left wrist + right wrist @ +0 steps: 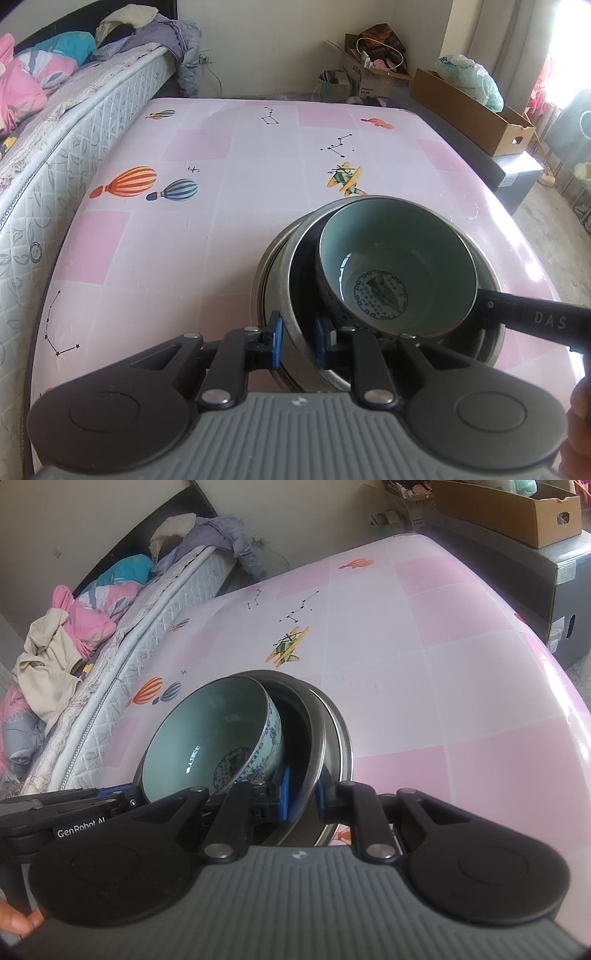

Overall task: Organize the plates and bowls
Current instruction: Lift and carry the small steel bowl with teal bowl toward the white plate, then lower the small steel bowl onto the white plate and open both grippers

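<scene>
A pale teal ceramic bowl (pixel 397 266) with a blue pattern sits tilted inside a steel bowl (pixel 295 284), which rests on a steel plate (pixel 260 280) on the pink table. My left gripper (pixel 298 341) is shut on the steel bowl's near rim. My right gripper (pixel 302 794) is shut on the steel bowl's rim (pixel 314 738) on the opposite side; the teal bowl (pixel 207 738) leans to its left. The right gripper's black arm (pixel 535 317) shows at the right of the left wrist view.
The table (pixel 221 229) has a pink checked cover with balloon prints. A bed (pixel 55 140) with heaped clothes runs along its left side. Cardboard boxes (pixel 469 107) and a dark box stand beyond the far right edge.
</scene>
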Available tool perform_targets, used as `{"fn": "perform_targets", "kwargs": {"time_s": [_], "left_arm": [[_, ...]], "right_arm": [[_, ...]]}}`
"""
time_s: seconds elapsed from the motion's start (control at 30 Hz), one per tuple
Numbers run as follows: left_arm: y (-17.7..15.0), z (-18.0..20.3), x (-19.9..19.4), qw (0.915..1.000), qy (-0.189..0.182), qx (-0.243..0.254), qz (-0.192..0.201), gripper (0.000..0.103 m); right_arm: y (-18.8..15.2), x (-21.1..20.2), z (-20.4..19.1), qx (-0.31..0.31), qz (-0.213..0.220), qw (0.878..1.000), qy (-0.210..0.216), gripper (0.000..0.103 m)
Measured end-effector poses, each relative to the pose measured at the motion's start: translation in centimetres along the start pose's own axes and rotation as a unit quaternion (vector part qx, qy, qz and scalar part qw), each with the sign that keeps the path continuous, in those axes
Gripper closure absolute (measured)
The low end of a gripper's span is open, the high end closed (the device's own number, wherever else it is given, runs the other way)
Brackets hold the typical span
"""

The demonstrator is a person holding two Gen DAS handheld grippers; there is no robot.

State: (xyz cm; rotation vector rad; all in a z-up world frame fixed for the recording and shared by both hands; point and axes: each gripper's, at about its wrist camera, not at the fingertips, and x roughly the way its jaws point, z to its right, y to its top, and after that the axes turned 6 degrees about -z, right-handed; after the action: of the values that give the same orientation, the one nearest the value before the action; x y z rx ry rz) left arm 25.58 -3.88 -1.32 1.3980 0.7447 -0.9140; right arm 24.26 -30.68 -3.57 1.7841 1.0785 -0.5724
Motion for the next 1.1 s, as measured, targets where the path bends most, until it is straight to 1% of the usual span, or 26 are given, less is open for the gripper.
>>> {"fn": "perform_targets", "kwargs": {"time_s": [0.07,0.2,0.27,0.33,0.37,0.43,0.47,0.5,0.53,0.57,0.6,0.7,0.73,0.77,0.8,0.83,0.87,0.9,0.93,0.97,1.03,1.07,1.1], "left_arm": [[-0.1,0.0,-0.1,1.0,-0.003,0.001,0.003,0.084],[-0.2,0.3,-0.5,0.9998,0.006,0.013,0.012,0.082],[-0.4,0.4,-0.9,0.9997,0.01,0.018,0.016,0.077],[-0.6,0.5,-1.4,0.9992,0.022,0.024,0.021,0.062],[-0.7,0.5,-1.7,0.999,0.026,0.028,0.025,0.058],[-1.1,0.3,-2.8,0.9985,0.02,0.031,0.04,0.045],[-1.4,0.2,-3.4,0.9981,0.013,0.032,0.05,0.041],[-1.6,0.1,-4.1,0.9975,0.006,0.033,0.061,0.032],[-1.9,0.0,-4.9,0.9967,0.003,0.036,0.072,0.025],[-2.1,0.0,-5.6,0.9957,0.005,0.038,0.084,0.021],[-2.4,0.1,-6.3,0.9946,0.008,0.042,0.094,0.015],[-3.4,0.1,-8.5,0.9916,0.016,0.052,0.117,0.005],[-3.8,0.0,-9.1,0.9911,0.017,0.052,0.122,0.0],[-4.3,-0.2,-9.6,0.9909,0.017,0.049,0.124,0.0],[-4.8,-0.4,-10.0,0.9912,0.015,0.044,0.124,0.0],[-5.3,-0.7,-10.2,0.9917,0.015,0.037,0.123,0.0],[-5.8,-0.9,-10.4,0.9922,0.02,0.03,0.119,0.0],[-6.4,-1.1,-10.3,0.9927,0.032,0.023,0.114,0.0],[-6.9,-1.1,-10.2,0.9925,0.056,0.016,0.108,0.0],[-7.5,-1.1,-10.0,0.9909,0.087,0.012,0.102,0.0],[-8.8,-1.1,-9.2,0.9845,0.144,0.019,0.098,0.0],[-9.5,-1.1,-8.6,0.9809,0.167,0.026,0.095,0.0],[-10.2,-1.2,-8.2,0.9783,0.184,0.032,0.091,0.0]], "right_arm": [[-0.2,0.0,-0.1,-0.005,0.005,1.0,0.0,0.089],[-0.4,0.0,-0.1,-0.013,0.01,1.0,-0.005,0.088],[-0.6,-0.1,-0.2,-0.013,0.011,1.0,-0.007,0.088],[-0.7,-0.2,-0.1,-0.007,0.006,1.0,-0.003,0.086],[-0.7,-0.3,0.0,-0.001,0.004,1.0,-0.002,0.085],[-0.7,-0.7,0.2,0.014,0.004,1.0,0.004,0.082],[-0.8,-1.0,0.2,0.018,0.006,1.0,0.005,0.081],[-0.9,-1.4,0.1,0.019,0.011,1.0,0.005,0.078],[-1.0,-1.9,0.0,0.02,0.017,1.0,0.007,0.07],[-1.1,-2.4,0.0,0.021,0.022,1.0,0.008,0.065],[-1.3,-3.0,-0.1,0.021,0.028,0.999,0.007,0.057],[-2.0,-5.1,-0.4,0.018,0.048,0.999,-0.001,0.052],[-2.3,-5.8,-0.5,0.016,0.053,0.998,-0.003,0.047],[-2.6,-6.4,-0.6,0.015,0.057,0.998,-0.005,0.045],[-3.1,-7.3,-0.7,0.013,0.063,0.998,-0.006,0.041],[-3.6,-8.0,-0.9,0.009,0.069,0.998,-0.007,0.035],[-4.2,-8.7,-1.1,0.003,0.073,0.997,-0.01,0.03],[-4.9,-9.4,-1.3,-0.001,0.079,0.997,-0.014,0.023],[-5.6,-10.0,-1.5,-0.007,0.083,0.996,-0.017,0.021],[-6.3,-10.6,-1.6,-0.014,0.085,0.996,-0.019,0.02],[-7.6,-11.4,-2.0,-0.024,0.086,0.996,-0.029,0.017],[-8.3,-11.6,-2.2,-0.028,0.085,0.995,-0.033,0.016],[-9.0,-11.8,-2.3,-0.031,0.082,0.996,-0.034,0.016]]}}
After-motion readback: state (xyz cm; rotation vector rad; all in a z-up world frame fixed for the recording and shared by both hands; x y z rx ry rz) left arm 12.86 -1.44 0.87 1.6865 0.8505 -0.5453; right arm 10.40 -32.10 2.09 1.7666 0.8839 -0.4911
